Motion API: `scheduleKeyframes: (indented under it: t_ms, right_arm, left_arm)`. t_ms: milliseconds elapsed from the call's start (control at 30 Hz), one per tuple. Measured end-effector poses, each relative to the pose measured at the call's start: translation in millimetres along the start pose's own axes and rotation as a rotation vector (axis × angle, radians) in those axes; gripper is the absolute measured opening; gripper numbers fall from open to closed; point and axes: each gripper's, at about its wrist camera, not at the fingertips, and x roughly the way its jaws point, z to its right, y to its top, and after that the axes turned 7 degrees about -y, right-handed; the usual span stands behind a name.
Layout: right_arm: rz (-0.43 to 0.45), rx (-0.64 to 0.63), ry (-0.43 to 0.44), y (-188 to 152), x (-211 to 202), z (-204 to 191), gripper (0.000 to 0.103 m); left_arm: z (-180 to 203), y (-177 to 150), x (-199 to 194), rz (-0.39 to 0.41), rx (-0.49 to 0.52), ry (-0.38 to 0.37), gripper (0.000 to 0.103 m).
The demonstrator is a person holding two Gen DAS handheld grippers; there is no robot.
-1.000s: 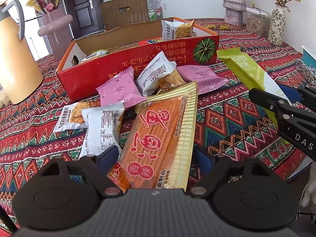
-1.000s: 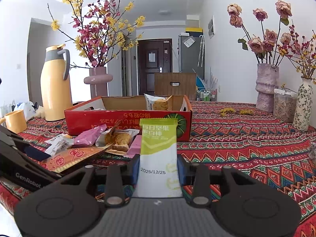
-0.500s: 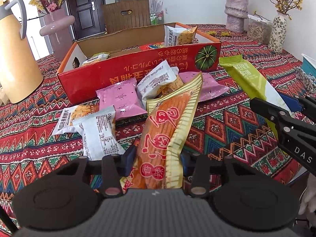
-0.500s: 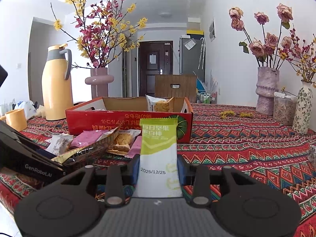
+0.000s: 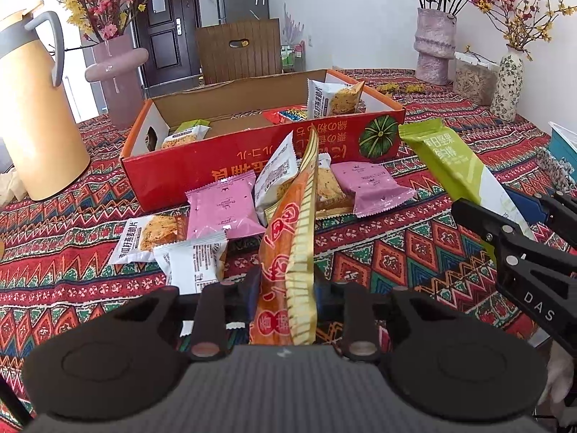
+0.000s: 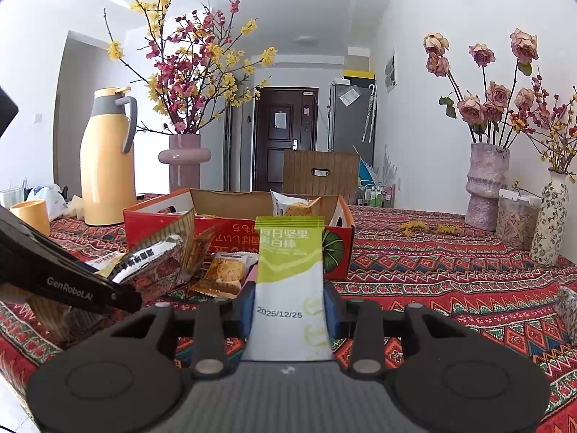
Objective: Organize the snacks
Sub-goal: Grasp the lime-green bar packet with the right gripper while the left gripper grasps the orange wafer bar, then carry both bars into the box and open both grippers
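Best carried high over the red snack box [image 5: 252,166] rim before release, with left gripper [image 5: 285,301] clamped on the orange spicy-strip packet [image 5: 288,238] and right gripper [image 6: 290,310] pinching the green nut-bar packet [image 6: 290,263] above the tablecloth.

There are two pink snack packs [image 5: 223,205] [image 5: 371,187], one orange snack bag [image 5: 285,252], one green snack bar [image 5: 450,166], one red box [image 5: 252,158], three vases [image 5: 115,79] [image 5: 434,47] [image 5: 508,86] and one yellow jug [image 5: 36,108].
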Motion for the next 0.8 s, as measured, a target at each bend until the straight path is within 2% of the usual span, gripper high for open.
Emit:
scheduleKeyframes:
  t_ms: [167, 233, 433, 533, 600, 667, 733, 800]
  right_arm:
    - [0.003, -0.005, 0.002, 1.5, 0.2, -2.2, 0.037]
    - [0.003, -0.006, 0.002, 1.6, -0.1, -2.6, 0.037]
    - [0.002, -0.008, -0.001, 1.5, 0.4, -3.7, 0.037]
    - [0.000, -0.010, -0.001, 0.9, 0.4, -4.4, 0.037]
    - [0.000, -0.011, -0.001, 1.0, 0.1, -4.5, 0.037]
    - [0.000, -0.012, -0.002, 0.7, 0.1, -4.5, 0.037]
    - [-0.001, -0.013, -0.004, 0.7, 0.1, -5.1, 0.037]
    - [0.002, -0.015, -0.004, 1.1, 0.1, -5.7, 0.037]
  left_arm:
    - [-0.6, 0.0, 4.8, -0.018, -0.010, 0.000, 0.030]
    - [-0.7, -0.3, 9.1, -0.035, -0.012, 0.008, 0.039]
    - [-0.1, -0.9, 19.5, -0.067, -0.020, 0.018, 0.050]
    - [0.7, -1.2, 26.7, -0.092, -0.027, 0.026, 0.060]
    - [0.5, -2.2, 30.9, -0.105, -0.033, 0.032, 0.061]
    - [-0.5, -3.0, 32.3, -0.107, -0.039, 0.030, 0.059]
    - [-0.8, -2.9, 31.6, -0.104, -0.041, 0.029, 0.049]
    - [-1.4, -3.0, 30.0, -0.098, -0.043, 0.029, 0.044]
